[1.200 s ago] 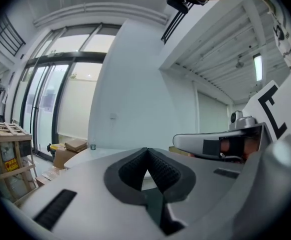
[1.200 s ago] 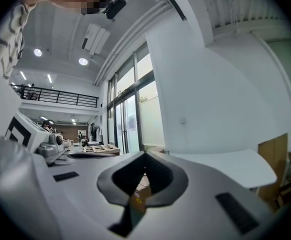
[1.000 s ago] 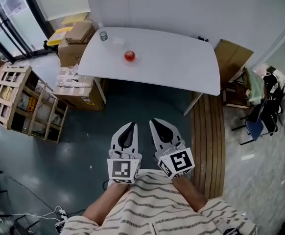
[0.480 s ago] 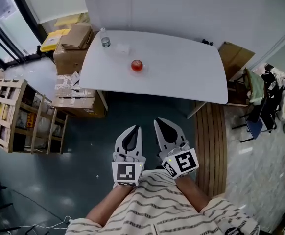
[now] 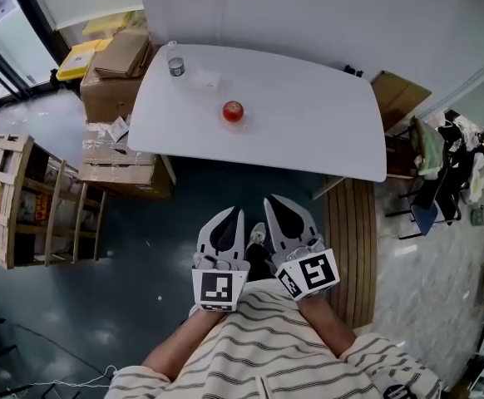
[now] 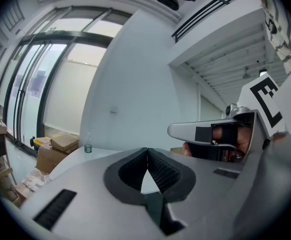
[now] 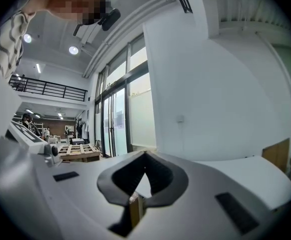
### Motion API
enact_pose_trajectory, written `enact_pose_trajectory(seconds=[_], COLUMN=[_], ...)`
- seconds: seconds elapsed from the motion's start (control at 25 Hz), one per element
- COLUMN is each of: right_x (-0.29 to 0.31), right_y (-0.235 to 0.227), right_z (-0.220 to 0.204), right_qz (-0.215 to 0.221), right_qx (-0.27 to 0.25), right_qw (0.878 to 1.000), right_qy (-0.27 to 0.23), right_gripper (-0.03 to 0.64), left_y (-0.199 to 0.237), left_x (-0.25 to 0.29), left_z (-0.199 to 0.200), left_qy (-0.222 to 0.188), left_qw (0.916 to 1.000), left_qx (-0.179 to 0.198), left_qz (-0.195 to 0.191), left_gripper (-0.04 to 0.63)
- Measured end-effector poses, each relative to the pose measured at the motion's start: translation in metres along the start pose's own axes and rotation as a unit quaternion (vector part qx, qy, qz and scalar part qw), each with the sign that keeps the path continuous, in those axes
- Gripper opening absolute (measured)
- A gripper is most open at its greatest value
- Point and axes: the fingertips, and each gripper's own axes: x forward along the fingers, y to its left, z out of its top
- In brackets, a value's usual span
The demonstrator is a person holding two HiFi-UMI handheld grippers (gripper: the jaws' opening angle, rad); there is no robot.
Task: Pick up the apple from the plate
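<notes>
In the head view a red apple (image 5: 233, 111) sits on a faint pale plate (image 5: 234, 125) near the middle of the white table (image 5: 308, 131). Both grippers hang side by side over the dark floor, well short of the table's near edge. My left gripper (image 5: 237, 213) is shut with nothing between its jaws, and the left gripper view shows its dark pads meeting (image 6: 146, 151). My right gripper (image 5: 273, 200) is also shut and empty, its pads meeting (image 7: 145, 156) in the right gripper view. The apple shows in neither gripper view.
A small bottle (image 5: 175, 61) and a white scrap (image 5: 205, 79) stand at the table's far left corner. Cardboard boxes (image 5: 117, 69) pile up left of the table, wooden pallets (image 5: 9, 189) further left. Wooden floor strip (image 5: 354, 231) and a cluttered chair (image 5: 437, 173) lie right.
The person has walked towards the table, which now sits nearer and larger in the head view. Both shut grippers have travelled forward with the person, still side by side.
</notes>
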Motion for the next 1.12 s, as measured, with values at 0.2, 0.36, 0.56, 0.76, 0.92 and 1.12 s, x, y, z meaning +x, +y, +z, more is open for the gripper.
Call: enact_pose_trajectory(seconds=[0.2,0.36,0.56,0.76,0.92,1.12], right_x=[0.025,0.047,0.071,0.089,0.103,0.118], right_y=[-0.018,-0.04,-0.067,-0.097,-0.117,-0.136], right_z=[0.004,0.005,0.013,0.024,0.027,0.026], right_qz=[0.009,0.009,0.018,0.029,0.038,0.057], right_qx=[0.001,0.006,0.004,0.0,0.0,-0.002], right_qw=[1.0,1.0,1.0,0.999,0.999,0.998], right_qy=[-0.007,-0.011,-0.019,-0.025,-0.031,-0.031], right_gripper=[0.012,0.012,0.012,0.012,0.012,0.012], left_y=[0.016,0.024,0.031,0.028,0.03,0.032], left_x=[0.029,0.055,0.094,0.132,0.155,0.183], left_z=[0.001,0.008,0.013,0.026,0.032,0.033], left_qy=[0.002,-0.004,0.002,-0.005,-0.011,-0.006], left_qw=[0.9999,0.9996,0.9994,0.9988,0.9982,0.9976], left_qx=[0.005,0.017,0.022,0.036,0.042,0.041], left_qz=[0.015,0.023,0.028,0.033,0.042,0.056], left_gripper=[0.005,0.005,0.005,0.005,0.005,0.005])
